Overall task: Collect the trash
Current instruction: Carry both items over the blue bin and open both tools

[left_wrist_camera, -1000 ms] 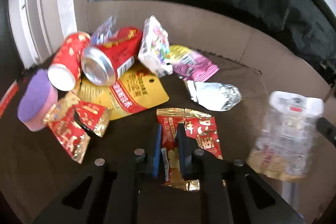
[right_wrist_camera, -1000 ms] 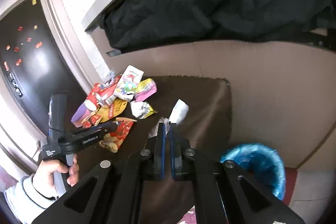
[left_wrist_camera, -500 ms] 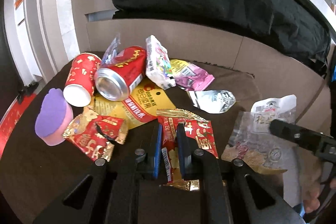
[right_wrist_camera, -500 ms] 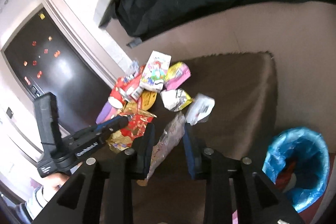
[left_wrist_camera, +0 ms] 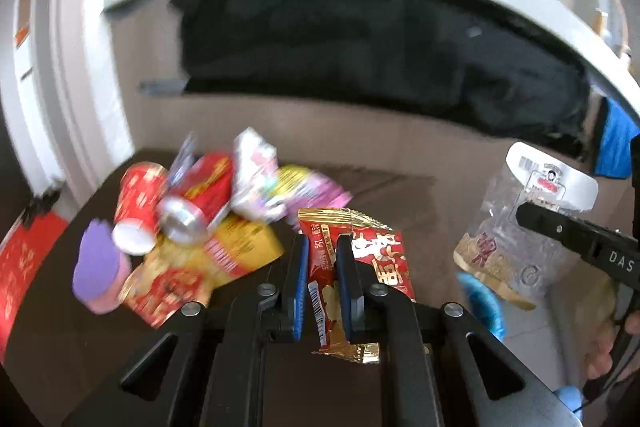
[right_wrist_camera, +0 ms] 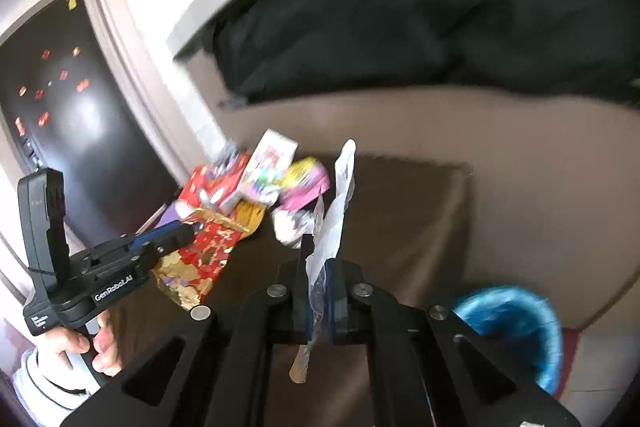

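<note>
Our left gripper (left_wrist_camera: pixel 322 283) jaws pinch a red snack wrapper (left_wrist_camera: pixel 372 263). Our right gripper (right_wrist_camera: pixel 319 297) jaws are closing, seemingly gripping a clear plastic packet (right_wrist_camera: pixel 336 211) above the table (right_wrist_camera: pixel 404 223).

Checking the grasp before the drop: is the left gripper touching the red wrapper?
Touching. The left wrist view shows the left gripper clamped on the red wrapper, pads against both faces.

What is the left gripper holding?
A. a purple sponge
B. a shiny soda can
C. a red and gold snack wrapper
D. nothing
C: the left gripper is pinched shut on the red and gold snack wrapper, while the soda can lies in the pile behind.
</note>
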The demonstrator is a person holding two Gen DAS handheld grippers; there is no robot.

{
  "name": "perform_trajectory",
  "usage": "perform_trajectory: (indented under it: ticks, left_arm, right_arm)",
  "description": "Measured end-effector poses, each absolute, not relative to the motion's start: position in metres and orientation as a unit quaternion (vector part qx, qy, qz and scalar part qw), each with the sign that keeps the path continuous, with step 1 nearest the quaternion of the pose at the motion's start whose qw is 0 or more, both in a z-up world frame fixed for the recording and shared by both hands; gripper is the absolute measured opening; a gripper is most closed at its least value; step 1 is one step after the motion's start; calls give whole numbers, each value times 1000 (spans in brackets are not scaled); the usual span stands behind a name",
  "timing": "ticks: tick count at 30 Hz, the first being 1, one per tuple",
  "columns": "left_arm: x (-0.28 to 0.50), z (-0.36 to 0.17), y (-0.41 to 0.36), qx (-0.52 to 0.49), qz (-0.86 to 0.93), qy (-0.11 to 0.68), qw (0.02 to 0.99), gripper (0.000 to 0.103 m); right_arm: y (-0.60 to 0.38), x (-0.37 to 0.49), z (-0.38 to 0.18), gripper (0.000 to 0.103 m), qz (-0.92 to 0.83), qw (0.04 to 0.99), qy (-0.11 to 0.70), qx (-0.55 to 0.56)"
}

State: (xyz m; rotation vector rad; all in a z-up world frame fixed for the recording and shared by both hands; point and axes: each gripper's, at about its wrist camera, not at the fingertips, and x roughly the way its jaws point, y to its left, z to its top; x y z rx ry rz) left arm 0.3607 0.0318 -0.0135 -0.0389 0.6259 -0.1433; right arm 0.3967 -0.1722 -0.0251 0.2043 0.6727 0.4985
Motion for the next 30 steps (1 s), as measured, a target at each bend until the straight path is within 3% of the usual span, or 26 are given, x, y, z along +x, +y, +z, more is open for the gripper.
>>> perform_trajectory:
  ticks: [5, 10, 19, 30]
  left_arm:
    - [364, 8, -37, -6, -122, 293, 948, 14]
    - [373, -2, -101, -6, -165, 317, 934, 14]
    - [393, -80, -197, 36, -195, 418, 887, 15]
    - [437, -143, -215, 29, -182, 503, 844, 19]
  right_arm:
    - [-230, 373, 5, 4, 194, 932, 294, 89]
    - [-286, 357, 2, 4, 154, 937, 300, 95]
    - [-354, 361, -68, 5, 112, 918, 356, 131]
    - [-361, 400, -168, 11, 112, 878, 435, 165]
